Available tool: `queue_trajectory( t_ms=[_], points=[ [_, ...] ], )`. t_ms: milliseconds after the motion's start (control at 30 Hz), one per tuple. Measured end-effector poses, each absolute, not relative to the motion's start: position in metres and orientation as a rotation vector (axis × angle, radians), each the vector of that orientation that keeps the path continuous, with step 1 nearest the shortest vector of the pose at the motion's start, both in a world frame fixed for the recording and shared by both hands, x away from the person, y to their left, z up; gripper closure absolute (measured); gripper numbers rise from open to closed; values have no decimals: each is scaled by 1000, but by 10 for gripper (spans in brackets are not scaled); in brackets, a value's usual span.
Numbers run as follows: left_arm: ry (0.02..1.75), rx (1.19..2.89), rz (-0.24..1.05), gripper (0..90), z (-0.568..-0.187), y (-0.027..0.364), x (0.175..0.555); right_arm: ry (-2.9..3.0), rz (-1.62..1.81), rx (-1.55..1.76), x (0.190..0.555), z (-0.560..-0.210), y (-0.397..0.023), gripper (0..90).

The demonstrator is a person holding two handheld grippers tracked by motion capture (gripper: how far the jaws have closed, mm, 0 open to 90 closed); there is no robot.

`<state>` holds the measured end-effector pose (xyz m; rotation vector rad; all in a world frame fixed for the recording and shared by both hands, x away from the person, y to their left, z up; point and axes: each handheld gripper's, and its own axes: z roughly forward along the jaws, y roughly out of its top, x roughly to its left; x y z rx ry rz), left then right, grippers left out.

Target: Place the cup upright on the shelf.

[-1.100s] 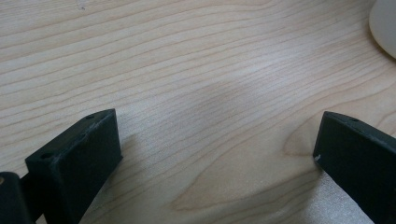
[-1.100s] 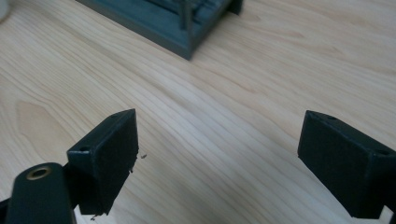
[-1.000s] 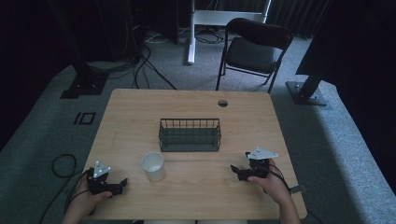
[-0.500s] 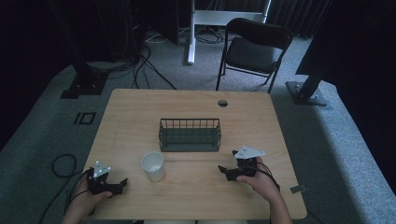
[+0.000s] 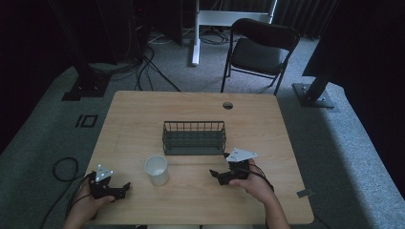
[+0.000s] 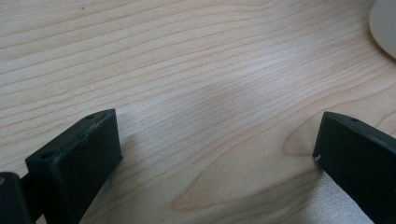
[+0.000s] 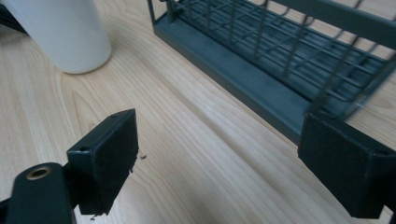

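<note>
High view: the right gripper point(image 5: 216, 175) sits low over the wooden table point(image 5: 143, 114), held by the person's right hand point(image 5: 254, 183), whose forearm comes up from the bottom edge and angles toward the middle. Its grey three-cornered plate faces up and its jaws point toward the white cup point(image 5: 156, 170), which stands upright a short way ahead of the jaws, apart from them. Just beyond that gripper, on its far side, lies the dark wire basket point(image 5: 194, 137).

Right gripper view shows the right gripper's point(image 7: 217, 158) jaws spread wide with nothing between them but bare wood; the white cup point(image 7: 60, 32) stands ahead of the one jaw and the wire basket point(image 7: 280, 60) ahead of the other, close by.

Near the table's front corner, the left gripper point(image 5: 125, 188) lies low in the left hand point(image 5: 88, 200), pointing toward the cup. In the left gripper view, the left gripper point(image 6: 217, 144) likewise has its jaws wide apart and empty, with the cup's edge point(image 6: 384, 25) just visible well ahead.
</note>
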<state>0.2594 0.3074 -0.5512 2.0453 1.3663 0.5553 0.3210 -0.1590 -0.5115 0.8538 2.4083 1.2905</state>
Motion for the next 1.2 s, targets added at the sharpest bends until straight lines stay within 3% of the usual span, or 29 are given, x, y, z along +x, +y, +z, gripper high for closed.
queue_trajectory(
  t_ms=[1200],
  points=[
    [1366, 2046, 555, 11, -551, 307, 259, 2512, 1379, 617, 315, -512, -62, 121]
  ],
)
